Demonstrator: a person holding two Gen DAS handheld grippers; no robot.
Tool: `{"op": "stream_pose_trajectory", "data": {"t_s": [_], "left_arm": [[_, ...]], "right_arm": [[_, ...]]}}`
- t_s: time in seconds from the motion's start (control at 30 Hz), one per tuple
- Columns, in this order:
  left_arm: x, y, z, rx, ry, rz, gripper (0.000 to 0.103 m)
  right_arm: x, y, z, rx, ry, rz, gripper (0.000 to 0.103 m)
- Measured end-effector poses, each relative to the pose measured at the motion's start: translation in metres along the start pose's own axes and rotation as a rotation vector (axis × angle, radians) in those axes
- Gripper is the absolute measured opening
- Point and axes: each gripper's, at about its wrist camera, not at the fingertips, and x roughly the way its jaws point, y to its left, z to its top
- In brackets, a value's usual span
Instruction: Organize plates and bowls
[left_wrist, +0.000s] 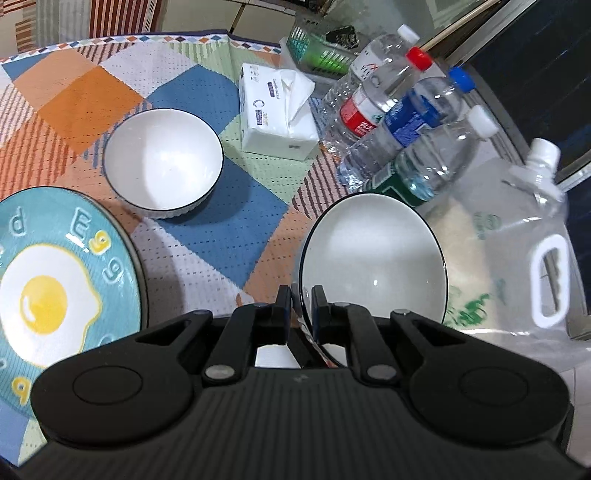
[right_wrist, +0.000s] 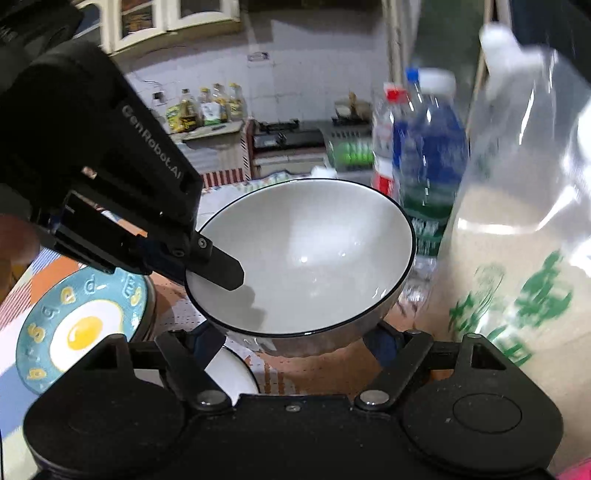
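Between the black jaws, a white bowl (left_wrist: 373, 258) with a dark rim. Left of them, a teal plate (left_wrist: 55, 280) printed with a yellow-yolked egg; beyond, a checked orange-blue-green tablecloth (left_wrist: 207, 88).

1. On the left gripper (right_wrist: 218, 264) housing, as my right wrist camera sees it, I read "GenRobot.AI" in white.
2. On the teal egg plate (left_wrist: 55, 280) I make out raised letters "E", "g", "g", "p".
3. Bottle labels (left_wrist: 402, 122) and tissue pack (left_wrist: 273, 110) print: too small for me to read.

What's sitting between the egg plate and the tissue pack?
A white bowl sits between the egg plate and the tissue pack, shown in the left wrist view.
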Motion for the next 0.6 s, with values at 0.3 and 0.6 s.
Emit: {"op": "stream_pose_trajectory", "data": {"t_s": [0.3, 0.6], "left_arm": [[-0.056, -0.007, -0.027, 0.028, 0.006, 0.028, 0.010], [-0.088, -0.002, -0.057, 0.021, 0.020, 0.067, 0.010]], "right_arm": [[-0.051, 0.015, 0.002, -0.094, -0.051, 0.052, 0.085], [-0.084, 0.025, -0.001, -0.181, -0.033, 0.163, 0.085]]}}
